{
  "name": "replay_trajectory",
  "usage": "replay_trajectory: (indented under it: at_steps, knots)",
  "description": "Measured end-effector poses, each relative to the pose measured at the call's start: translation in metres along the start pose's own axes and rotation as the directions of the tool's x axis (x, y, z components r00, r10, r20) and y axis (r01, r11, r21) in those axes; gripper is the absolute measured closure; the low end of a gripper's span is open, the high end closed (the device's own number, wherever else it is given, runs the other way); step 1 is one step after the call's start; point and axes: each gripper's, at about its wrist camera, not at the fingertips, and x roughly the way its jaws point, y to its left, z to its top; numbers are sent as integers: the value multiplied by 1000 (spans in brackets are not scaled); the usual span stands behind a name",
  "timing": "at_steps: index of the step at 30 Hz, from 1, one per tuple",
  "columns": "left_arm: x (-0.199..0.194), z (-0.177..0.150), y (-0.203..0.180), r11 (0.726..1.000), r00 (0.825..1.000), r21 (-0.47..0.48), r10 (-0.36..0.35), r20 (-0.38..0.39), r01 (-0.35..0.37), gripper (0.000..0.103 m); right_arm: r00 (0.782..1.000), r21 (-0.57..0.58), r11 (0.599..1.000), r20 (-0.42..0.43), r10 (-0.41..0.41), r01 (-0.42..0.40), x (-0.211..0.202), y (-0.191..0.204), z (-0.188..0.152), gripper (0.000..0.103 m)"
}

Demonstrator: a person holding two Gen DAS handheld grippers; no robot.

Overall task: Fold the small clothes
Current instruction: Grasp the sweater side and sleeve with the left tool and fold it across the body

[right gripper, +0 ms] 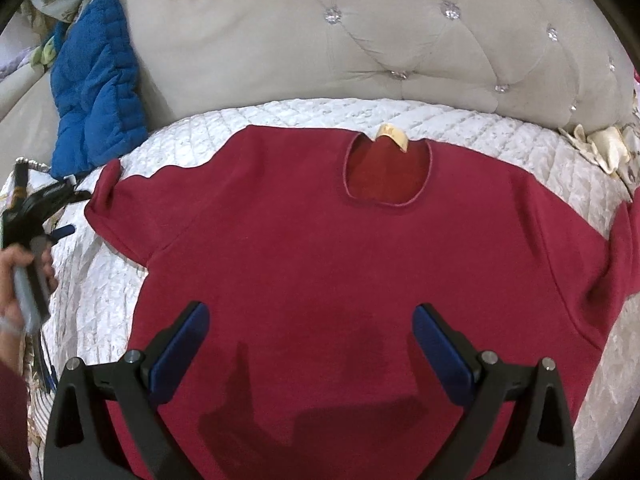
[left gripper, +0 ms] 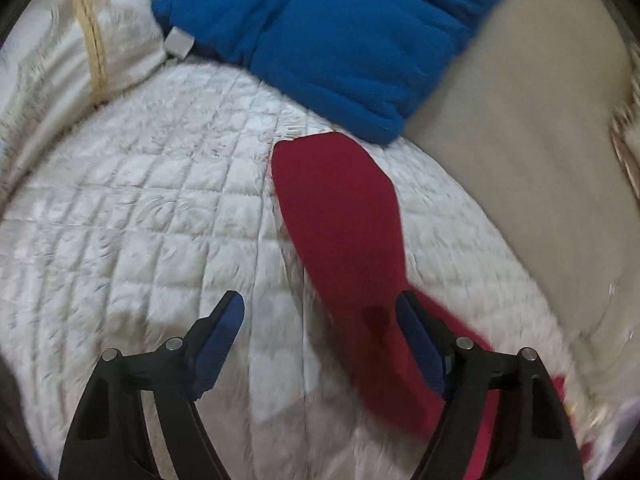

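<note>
Left gripper (left gripper: 320, 320), jaws apart and empty, hangs over the red shirt's left sleeve (left gripper: 340, 216), which runs away from it across the quilted bedspread (left gripper: 140, 200). We judge it nearer. Right gripper (right gripper: 311, 330), also apart, hovers mid-body over the shirt (right gripper: 320, 248).

There is one red shirt (right gripper: 340, 264) with one neck hole (right gripper: 386, 176) and one small tag (right gripper: 394, 136). There is one blue blanket (right gripper: 96, 92). There are two grippers, the right gripper (right gripper: 311, 322) and the left gripper (left gripper: 320, 312). One hand (right gripper: 18, 280) shows.
</note>
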Motion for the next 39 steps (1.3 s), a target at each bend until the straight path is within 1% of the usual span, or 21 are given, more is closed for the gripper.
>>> replay_trajectory:
  at_steps: [3, 6, 7, 8, 9, 11, 12, 13, 16, 20, 22, 24, 27, 28, 29, 31, 33, 34, 36, 37, 39]
  knots:
    - [18, 10, 2, 999, 1000, -49, 1, -8, -2, 47, 1000, -21, 1000, 6, 9, -9, 0, 5, 0, 0]
    - [27, 16, 0, 999, 1000, -45, 8, 18, -8, 53, 1000, -40, 999, 8, 24, -24, 2, 8, 0, 0]
    - [29, 17, -2, 999, 1000, -34, 7, 30, -6, 57, 1000, -44, 999, 9, 28, -27, 2, 10, 0, 0]
    - [30, 17, -3, 1000, 999, -23, 5, 36, -4, 63, 999, -48, 998, 10, 32, -31, 3, 10, 0, 0]
    - [32, 19, -5, 1000, 999, -12, 5, 39, -4, 67, 999, -50, 998, 11, 35, -34, 3, 11, 0, 0]
    - [33, 20, -8, 1000, 999, 9, -14, 40, 14, 88, 999, -52, 998, 13, 37, -37, 3, 12, 0, 0]
    - [34, 21, -10, 1000, 999, 21, -24, 40, 23, 93, 999, -52, 998, 13, 39, -38, 3, 13, 0, 0]
    - [34, 20, -12, 999, 999, 34, -29, 41, 28, 103, 999, -51, 998, 13, 38, -37, 3, 13, 0, 0]
    - [29, 18, -13, 997, 997, 52, -61, 48, 59, 103, 999, -42, 998, 10, 36, -36, 3, 12, -1, 0]
    - [8, 8, -15, 992, 990, 68, -113, 84, 107, 103, 999, -19, 999, 10, 38, -38, 0, 7, -2, 0]
    - [-10, 3, -20, 985, 982, 87, -158, 104, 149, 103, 999, -6, 999, 14, 41, -41, -3, 5, -3, 0]
    - [-31, -4, -32, 974, 971, 136, -199, 129, 181, 103, 999, 7, 999, 22, 42, -42, -7, 2, -3, 0]
    - [-70, -23, -62, 936, 944, 257, -289, 162, 242, 103, 999, 24, 999, 41, 35, -36, -16, -3, -3, 0]
    - [-87, -37, -77, 909, 927, 317, -334, 169, 270, 103, 998, 36, 999, 50, 33, -35, -20, -7, -3, 0]
    - [-98, -48, -88, 888, 917, 360, -363, 167, 286, 103, 998, 45, 998, 54, 34, -36, -22, -9, -3, 0]
    - [-114, -76, -114, 842, 902, 437, -410, 137, 317, 103, 997, 72, 997, 65, 35, -40, -26, -17, -3, 0]
    - [-119, -107, -139, 796, 890, 484, -450, 74, 363, 103, 997, 97, 995, 71, 31, -38, -30, -25, -3, 0]
    - [-115, -125, -152, 770, 886, 506, -462, 24, 388, 103, 997, 109, 993, 74, 27, -35, -32, -30, -4, 0]
    - [-102, -155, -172, 737, 888, 538, -457, -49, 409, 103, 997, 121, 992, 75, 18, -27, -34, -37, -6, 0]
    - [-92, -175, -185, 727, 898, 557, -431, -85, 402, 103, 997, 129, 991, 76, 11, -20, -35, -43, -7, 0]
    - [-74, -196, -193, 725, 909, 558, -388, -152, 403, 103, 997, 146, 989, 74, 2, -13, -36, -54, -10, 0]
